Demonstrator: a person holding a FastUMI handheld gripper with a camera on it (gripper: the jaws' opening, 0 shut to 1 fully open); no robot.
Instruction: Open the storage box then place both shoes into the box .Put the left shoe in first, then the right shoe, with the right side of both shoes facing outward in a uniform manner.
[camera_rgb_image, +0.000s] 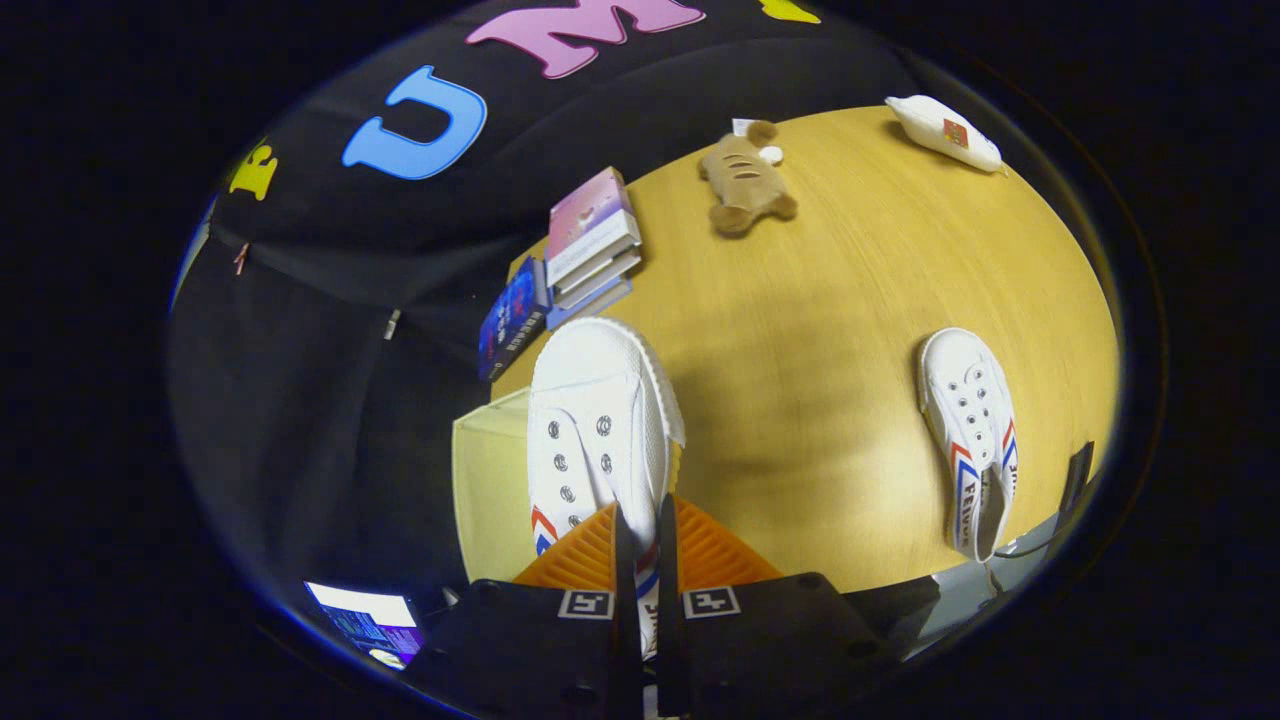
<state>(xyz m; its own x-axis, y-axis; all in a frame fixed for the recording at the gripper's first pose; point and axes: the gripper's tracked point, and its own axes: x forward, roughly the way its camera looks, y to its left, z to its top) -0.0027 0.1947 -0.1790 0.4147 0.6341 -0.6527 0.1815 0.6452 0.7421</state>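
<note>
My gripper (640, 545) is shut on a white canvas shoe (598, 420) with red and blue side stripes, pinching its rim near the heel. The shoe hangs toe-forward above the table, partly over a clear storage box (490, 480) that sits just beyond the fingers to their left. The box's lid state is hard to tell. The second white shoe (970, 440) lies on the wooden table (820, 350) well to the right of the fingers, its toe pointing away.
A stack of books (590, 245) and a dark blue book (512, 320) lie beyond the held shoe. A brown plush toy (745, 185) and a white packet (945, 132) rest farther back. A lit screen (365, 620) glows at the near left.
</note>
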